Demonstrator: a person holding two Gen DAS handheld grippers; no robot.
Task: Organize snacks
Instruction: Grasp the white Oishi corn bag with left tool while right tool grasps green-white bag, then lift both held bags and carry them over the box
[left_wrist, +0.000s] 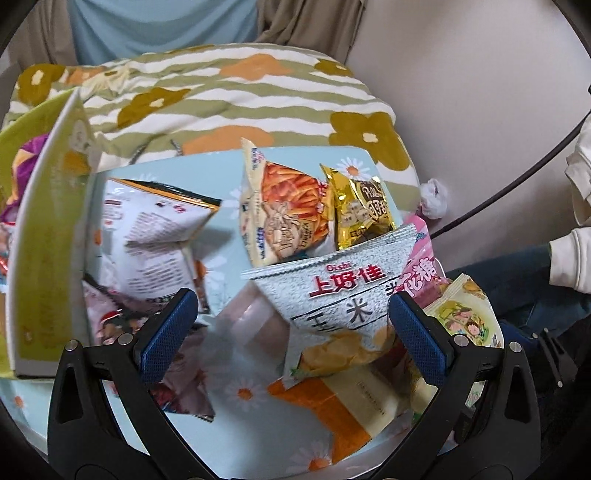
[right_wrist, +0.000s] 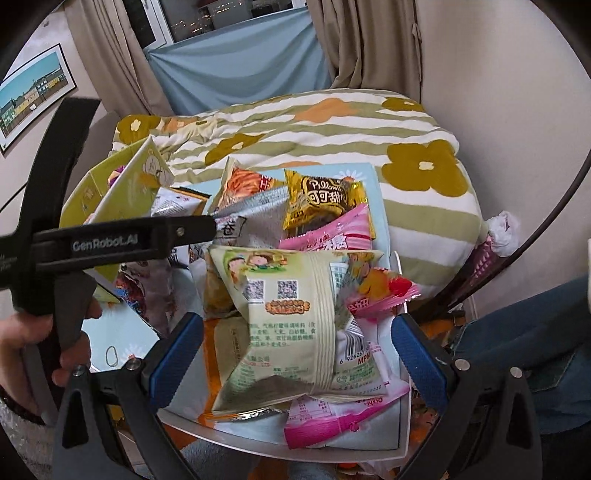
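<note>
A pale blue daisy-print box (left_wrist: 229, 435) holds a pile of snack bags. In the left wrist view my left gripper (left_wrist: 291, 321) is open, its blue pads either side of a silver Oishi chip bag (left_wrist: 343, 295). Behind that lie an orange-stick snack bag (left_wrist: 280, 206), a gold Pillow bag (left_wrist: 364, 206) and a white bag (left_wrist: 155, 229). In the right wrist view my right gripper (right_wrist: 293, 349) is open around a pale green snack bag (right_wrist: 291, 325) on top of the pile. The left gripper's body (right_wrist: 110, 240) crosses that view at the left.
A green open box (left_wrist: 48, 258) with more snacks stands at the left of the blue box. A green-striped flowered quilt (right_wrist: 332, 140) lies behind. A person's jeans-clad leg (right_wrist: 524, 350) and a dark cable (left_wrist: 517, 177) are at the right.
</note>
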